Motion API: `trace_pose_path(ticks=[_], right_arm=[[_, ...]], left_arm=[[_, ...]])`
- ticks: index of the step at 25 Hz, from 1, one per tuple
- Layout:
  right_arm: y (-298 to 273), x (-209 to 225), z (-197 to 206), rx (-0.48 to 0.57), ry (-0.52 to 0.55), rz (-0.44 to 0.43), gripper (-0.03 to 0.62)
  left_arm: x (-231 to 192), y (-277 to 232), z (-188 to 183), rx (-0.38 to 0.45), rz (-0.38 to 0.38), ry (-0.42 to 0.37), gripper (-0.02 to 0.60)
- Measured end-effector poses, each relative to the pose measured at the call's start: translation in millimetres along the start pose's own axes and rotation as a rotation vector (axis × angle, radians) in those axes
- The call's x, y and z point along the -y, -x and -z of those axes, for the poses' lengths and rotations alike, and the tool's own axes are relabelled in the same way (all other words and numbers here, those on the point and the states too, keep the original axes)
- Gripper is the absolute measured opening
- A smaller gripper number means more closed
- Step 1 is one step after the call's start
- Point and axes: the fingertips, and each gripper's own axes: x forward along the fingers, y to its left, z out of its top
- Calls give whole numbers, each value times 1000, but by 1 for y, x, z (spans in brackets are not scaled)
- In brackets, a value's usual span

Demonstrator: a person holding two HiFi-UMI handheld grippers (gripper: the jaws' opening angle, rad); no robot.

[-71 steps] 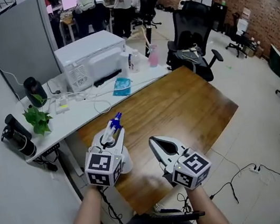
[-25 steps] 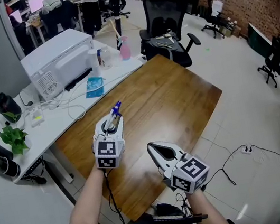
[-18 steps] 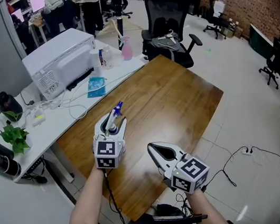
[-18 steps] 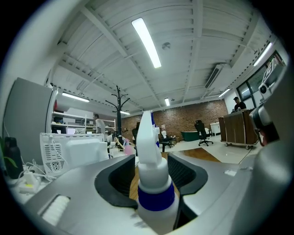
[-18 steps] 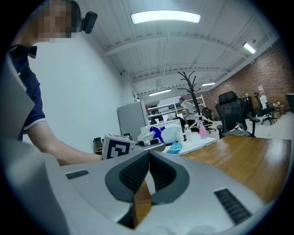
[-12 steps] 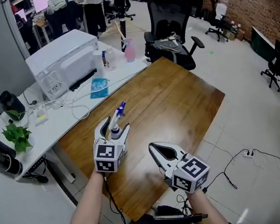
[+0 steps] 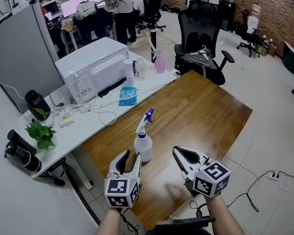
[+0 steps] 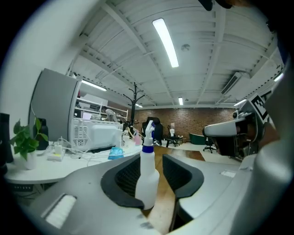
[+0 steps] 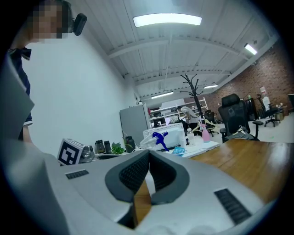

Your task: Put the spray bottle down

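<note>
The white spray bottle (image 7: pixel 143 145) with a blue nozzle stands upright on the wooden table (image 7: pixel 201 107), held by nothing. My left gripper (image 7: pixel 131 159) sits just behind it, near the table's front. Its jaws are apart and closing, and the pads touch nothing. In the left gripper view the bottle (image 8: pixel 147 179) rises ahead of the left gripper (image 8: pixel 154 161), its base hidden behind the left pad. My right gripper (image 7: pixel 178 151) rests to the right with its jaws shut and empty. The right gripper view shows the right gripper (image 9: pixel 148 155) and the bottle's blue nozzle (image 9: pixel 161 137) beyond it.
A white desk (image 7: pixel 83 122) borders the wooden table at the back and left, carrying a printer (image 7: pixel 95 64), cables, a blue packet (image 7: pixel 128 92), a pink bottle (image 7: pixel 159 61) and a plant (image 7: pixel 40 130). A black office chair (image 7: pixel 201 42) stands past the table's far corner.
The left gripper opened, let go of the spray bottle and drew back toward me. The bottle now stands alone on the table. The right gripper stayed where it was.
</note>
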Motion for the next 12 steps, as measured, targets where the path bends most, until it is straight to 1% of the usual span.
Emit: trace_pose_path(ticks=[3, 4, 8, 12], right_arm=[[-8, -14, 3, 9, -6, -46, 0], [-9, -18, 2, 23, -13, -56, 0], [-6, -25, -10, 87, -20, -66, 0], [-7, -28, -11, 71, 3, -77, 0]], left_arm=[[-4, 18, -12, 35, -36, 0, 31], [-4, 23, -16, 41, -39, 3, 8], [2, 31, -22, 30, -26, 13, 7], [7, 30, -26, 25, -24, 13, 6]])
